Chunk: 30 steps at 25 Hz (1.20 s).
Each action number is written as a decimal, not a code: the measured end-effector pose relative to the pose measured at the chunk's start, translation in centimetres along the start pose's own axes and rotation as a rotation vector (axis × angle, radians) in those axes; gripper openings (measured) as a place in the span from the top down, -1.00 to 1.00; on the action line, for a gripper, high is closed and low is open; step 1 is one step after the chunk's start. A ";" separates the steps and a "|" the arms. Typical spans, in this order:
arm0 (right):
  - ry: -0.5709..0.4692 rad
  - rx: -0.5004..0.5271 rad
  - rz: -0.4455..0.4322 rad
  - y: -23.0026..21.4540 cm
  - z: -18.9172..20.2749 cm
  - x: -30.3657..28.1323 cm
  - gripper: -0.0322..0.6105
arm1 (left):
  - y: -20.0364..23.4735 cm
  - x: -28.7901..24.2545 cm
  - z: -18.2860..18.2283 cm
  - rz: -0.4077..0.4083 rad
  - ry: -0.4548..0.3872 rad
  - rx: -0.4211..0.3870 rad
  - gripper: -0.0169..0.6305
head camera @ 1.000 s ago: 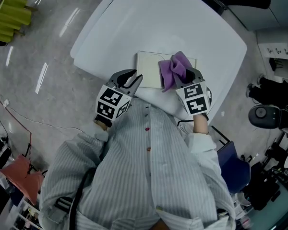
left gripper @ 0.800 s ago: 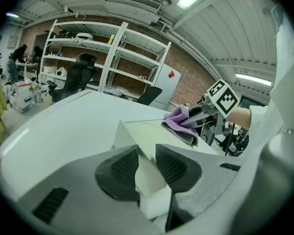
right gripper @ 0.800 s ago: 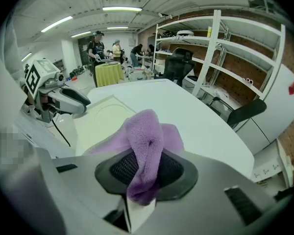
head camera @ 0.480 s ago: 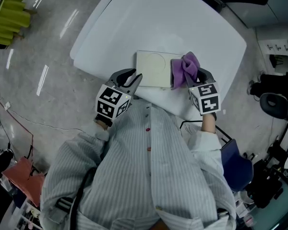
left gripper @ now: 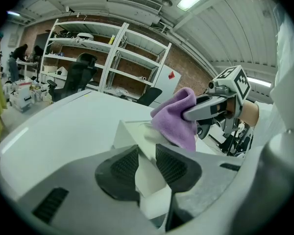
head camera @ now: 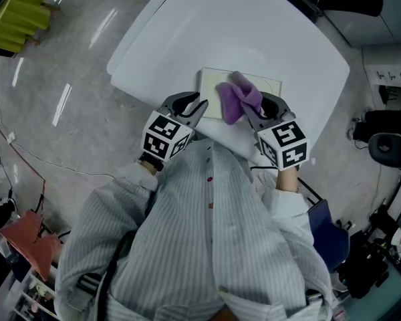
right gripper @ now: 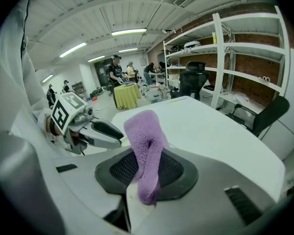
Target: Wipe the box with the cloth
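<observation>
No legible text, no brands or numbers, no readable signs

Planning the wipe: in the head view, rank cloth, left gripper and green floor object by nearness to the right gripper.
1. cloth, clamped in the right gripper
2. left gripper, holding the box's left corner
3. green object, floor, far upper left

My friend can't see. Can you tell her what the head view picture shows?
Seen from above, a person's right gripper holds a purple cloth against a flat white box on a white table. The left gripper clamps the box's near corner.
</observation>
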State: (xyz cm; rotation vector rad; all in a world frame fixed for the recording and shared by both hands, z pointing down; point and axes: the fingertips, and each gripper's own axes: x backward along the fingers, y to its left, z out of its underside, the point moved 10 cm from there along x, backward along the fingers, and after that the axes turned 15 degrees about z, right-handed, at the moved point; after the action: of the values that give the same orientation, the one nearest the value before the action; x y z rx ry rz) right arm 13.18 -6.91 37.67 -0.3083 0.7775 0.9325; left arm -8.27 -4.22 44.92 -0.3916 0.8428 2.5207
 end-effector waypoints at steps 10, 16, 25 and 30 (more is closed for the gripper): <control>0.069 -0.078 -0.140 5.9 0.1 -4.3 0.62 | 0.3 0.3 0.1 0.020 -0.027 0.028 0.67; 0.087 -0.050 -0.083 6.1 0.5 -4.6 0.62 | 0.5 0.3 0.3 0.027 -0.029 0.022 0.67; 0.109 -0.026 -0.022 5.0 1.8 -3.6 0.62 | 0.4 0.3 0.1 0.028 -0.019 0.015 0.66; 0.135 -0.038 0.030 3.2 3.2 -2.6 0.62 | 0.6 0.3 0.2 0.025 -0.011 0.013 0.66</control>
State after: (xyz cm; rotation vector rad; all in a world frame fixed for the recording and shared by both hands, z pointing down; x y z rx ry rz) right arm 11.14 -4.91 42.00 -0.3964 0.8909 0.9625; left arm -8.83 -4.46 45.27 -0.3643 0.8642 2.5367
